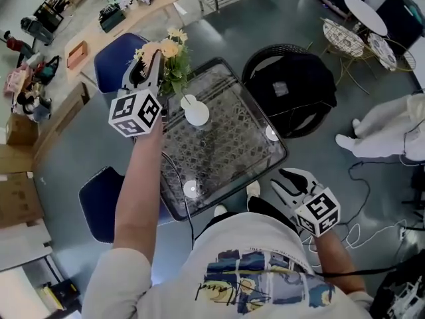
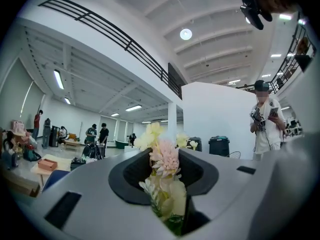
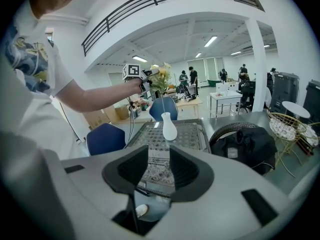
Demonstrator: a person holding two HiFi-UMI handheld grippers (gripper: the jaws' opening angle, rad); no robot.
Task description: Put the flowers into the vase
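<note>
- Clamped shut on the flowers (image 2: 164, 158): left gripper (image 2: 167, 184), jaws closed round the stalks, blooms poking out past the tips.
- Held above the vase (image 3: 169, 126), slightly to its left in the right gripper view and apart from its body. Blooms up, a thin stalk running down toward the narrow mouth; tip inside or not, cannot tell.
- Upright on the glass table (image 1: 219, 145), far nearer the left hand than the right.
- Low by the near table edge: right gripper (image 3: 160, 171), jaws apart, nothing between them.
- Probably calls for lowering straight down along the stalk's line.
</note>
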